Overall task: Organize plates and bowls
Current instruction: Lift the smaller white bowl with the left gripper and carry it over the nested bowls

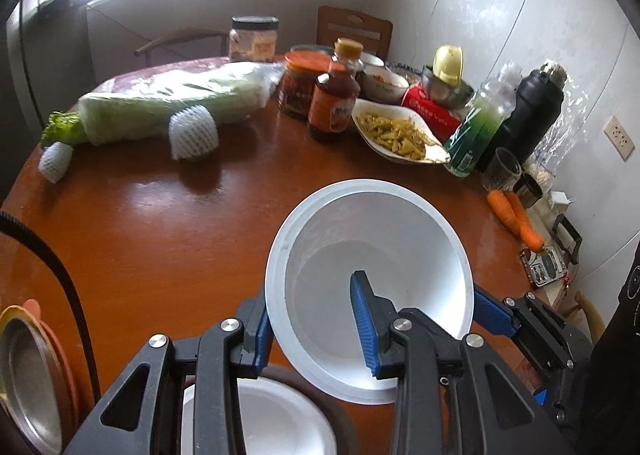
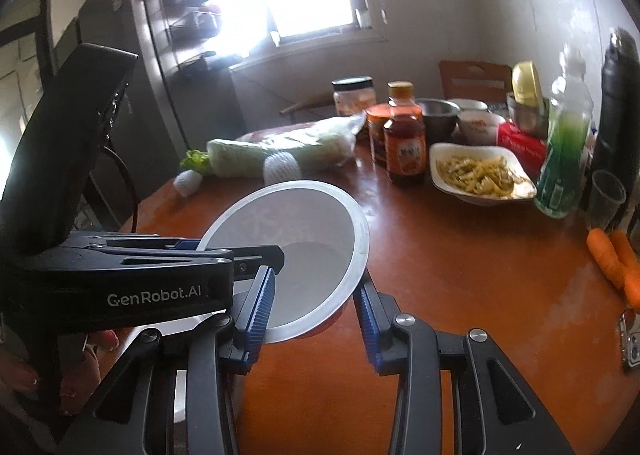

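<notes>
A white bowl (image 1: 372, 255) hangs tilted above the brown round table (image 1: 160, 223), held by both grippers. My left gripper (image 1: 312, 307) is shut on its near-left rim, with one blue pad inside the bowl and the other outside. My right gripper (image 2: 314, 287) is shut on the bowl (image 2: 296, 223) at the opposite rim, and it shows in the left wrist view as a blue pad at the bowl's right edge (image 1: 492, 315). Below the left gripper lies a white plate (image 1: 272, 423). A metal plate (image 1: 28, 375) rests on orange ones at the lower left.
At the back of the table stand a dish of yellow food strips (image 1: 396, 131), sauce bottles (image 1: 332, 103), a jar (image 1: 300, 87), a green bottle (image 1: 476, 131) and a black flask (image 1: 528, 111). A wrapped cabbage (image 1: 168, 103) lies at the left and carrots (image 1: 516, 215) at the right.
</notes>
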`<state>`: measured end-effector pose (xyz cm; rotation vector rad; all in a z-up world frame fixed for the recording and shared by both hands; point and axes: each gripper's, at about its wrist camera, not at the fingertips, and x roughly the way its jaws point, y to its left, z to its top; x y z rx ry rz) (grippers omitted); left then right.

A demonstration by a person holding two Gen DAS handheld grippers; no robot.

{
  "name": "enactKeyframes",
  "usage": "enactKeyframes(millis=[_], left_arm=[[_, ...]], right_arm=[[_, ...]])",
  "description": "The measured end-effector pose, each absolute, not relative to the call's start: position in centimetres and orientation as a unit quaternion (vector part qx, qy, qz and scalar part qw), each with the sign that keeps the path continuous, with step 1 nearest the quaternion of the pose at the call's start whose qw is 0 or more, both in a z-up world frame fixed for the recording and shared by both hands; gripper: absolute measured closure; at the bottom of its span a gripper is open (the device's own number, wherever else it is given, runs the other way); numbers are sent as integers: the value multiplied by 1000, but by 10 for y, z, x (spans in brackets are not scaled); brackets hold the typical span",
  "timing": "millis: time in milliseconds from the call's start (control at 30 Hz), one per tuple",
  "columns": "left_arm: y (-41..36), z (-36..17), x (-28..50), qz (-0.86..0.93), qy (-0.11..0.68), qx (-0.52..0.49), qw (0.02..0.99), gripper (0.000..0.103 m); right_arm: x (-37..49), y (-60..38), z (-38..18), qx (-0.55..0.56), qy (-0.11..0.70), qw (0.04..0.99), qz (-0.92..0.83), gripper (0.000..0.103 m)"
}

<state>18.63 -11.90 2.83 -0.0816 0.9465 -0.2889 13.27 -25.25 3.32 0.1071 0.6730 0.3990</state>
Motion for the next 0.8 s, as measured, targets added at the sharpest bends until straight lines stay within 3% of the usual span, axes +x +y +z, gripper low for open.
enactKeyframes(millis=[800], left_arm=[[-46,77,109,-105,404,-56,907,67]], right_arm=[[67,-183,89,13,282,929,241,61]])
